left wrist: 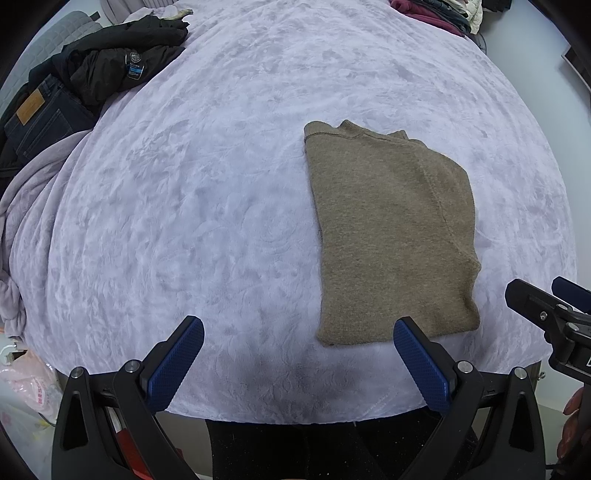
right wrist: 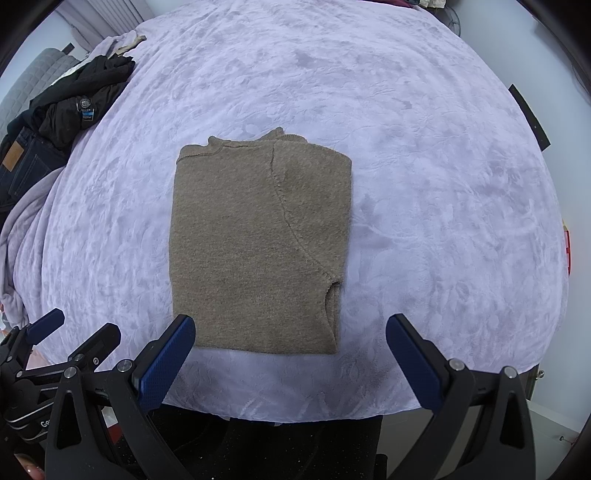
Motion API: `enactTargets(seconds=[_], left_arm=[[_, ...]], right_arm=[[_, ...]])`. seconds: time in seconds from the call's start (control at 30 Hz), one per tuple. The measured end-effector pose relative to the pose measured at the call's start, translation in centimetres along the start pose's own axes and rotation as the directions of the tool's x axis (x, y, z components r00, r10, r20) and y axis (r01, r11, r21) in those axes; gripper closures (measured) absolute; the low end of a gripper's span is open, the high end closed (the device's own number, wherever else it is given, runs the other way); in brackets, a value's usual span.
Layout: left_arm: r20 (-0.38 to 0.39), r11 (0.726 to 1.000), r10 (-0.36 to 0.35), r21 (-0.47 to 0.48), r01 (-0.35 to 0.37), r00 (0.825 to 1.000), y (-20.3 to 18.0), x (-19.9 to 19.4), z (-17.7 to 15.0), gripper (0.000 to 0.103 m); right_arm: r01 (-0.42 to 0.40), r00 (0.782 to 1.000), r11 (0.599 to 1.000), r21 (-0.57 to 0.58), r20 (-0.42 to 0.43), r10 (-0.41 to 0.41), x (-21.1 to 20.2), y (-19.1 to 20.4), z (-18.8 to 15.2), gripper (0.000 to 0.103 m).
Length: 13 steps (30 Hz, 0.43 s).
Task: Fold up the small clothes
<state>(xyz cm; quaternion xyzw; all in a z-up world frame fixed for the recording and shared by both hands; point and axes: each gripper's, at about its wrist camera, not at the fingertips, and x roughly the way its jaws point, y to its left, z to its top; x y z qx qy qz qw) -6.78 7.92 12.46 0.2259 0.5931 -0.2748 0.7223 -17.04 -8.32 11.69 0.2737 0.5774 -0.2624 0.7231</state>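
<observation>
A brown knitted sweater point(left wrist: 391, 232) lies folded into a neat rectangle on the lilac blanket point(left wrist: 207, 192), collar at the far end. In the right wrist view the sweater point(right wrist: 258, 243) sits centred, its near hem just beyond the fingertips. My left gripper point(left wrist: 298, 332) hovers open over the bed's near edge, to the left of the sweater's near corner, holding nothing. My right gripper point(right wrist: 290, 330) is open too, empty, straddling the sweater's near hem from above. Each gripper shows at the edge of the other's view: the right one point(left wrist: 546, 299), the left one point(right wrist: 70, 328).
A black jacket point(left wrist: 122, 59) and dark jeans point(left wrist: 40, 118) are piled at the bed's far left. Maroon and other clothes point(left wrist: 436, 11) lie at the far right corner. A pink plastic bag point(left wrist: 29, 384) sits on the floor at left. A person's fingers point(left wrist: 576, 417) show at right.
</observation>
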Motion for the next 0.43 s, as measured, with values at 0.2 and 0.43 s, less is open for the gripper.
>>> enactTargets(seconds=[0.2, 0.43], left_arm=[[-0.008, 1.000, 0.010, -0.010, -0.010, 1.000, 0.20, 0.31, 0.11, 0.000], [-0.010, 1.000, -0.012, 0.002, 0.012, 1.000, 0.01, 0.50, 0.21, 0.000]], right_arm=[[0.001, 1.000, 1.000, 0.000, -0.001, -0.001, 0.02, 0.01, 0.03, 0.000], [0.004, 1.000, 1.000, -0.003, -0.010, -0.004, 0.56, 0.16, -0.06, 0.000]])
